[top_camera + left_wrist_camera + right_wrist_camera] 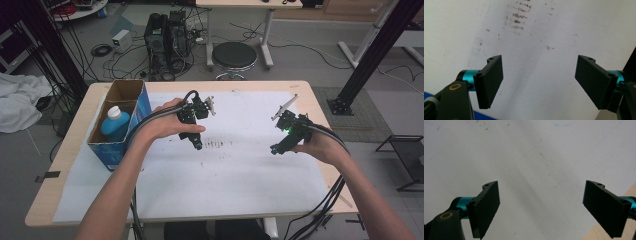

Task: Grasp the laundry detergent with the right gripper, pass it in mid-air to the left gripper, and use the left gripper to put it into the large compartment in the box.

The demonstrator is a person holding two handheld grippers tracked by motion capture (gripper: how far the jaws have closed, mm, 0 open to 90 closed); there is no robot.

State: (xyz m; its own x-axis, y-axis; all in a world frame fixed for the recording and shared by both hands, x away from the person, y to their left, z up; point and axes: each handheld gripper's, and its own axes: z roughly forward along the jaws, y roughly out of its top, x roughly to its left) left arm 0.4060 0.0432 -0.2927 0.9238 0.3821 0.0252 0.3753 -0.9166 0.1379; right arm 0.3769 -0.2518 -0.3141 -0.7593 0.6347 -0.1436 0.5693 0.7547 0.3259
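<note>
White paper sheet (225, 170) covers most of the wooden desk (75, 150), smudged with dark marks (215, 144) near its middle.

Left gripper (198, 145) held in the left hand (172, 125), above the sheet, tip pointing down just beside the smudges. In the left gripper view its two black fingers (490, 80) stand wide apart with nothing between them; bare paper and the smudges (517, 15) lie beyond.

Right gripper (276, 149) held in the right hand (315, 145), over the right part of the sheet, well apart from the left one. Green light glows on its body. In the right gripper view its fingers (485, 207) are likewise wide, gap empty, clean paper below and a strip of wooden desk edge (624, 192) at the lower right corner.

Blue cardboard box (122, 145) sits on the desk's left side, near the left forearm (open top, two compartments). Blue bottle with a white cap (116, 122) stands upright in the nearer compartment; the farther compartment looks brown inside, contents not discernible.

Neither gripper touches the box or the bottle. Cables trail from both grippers back toward the person.
</note>
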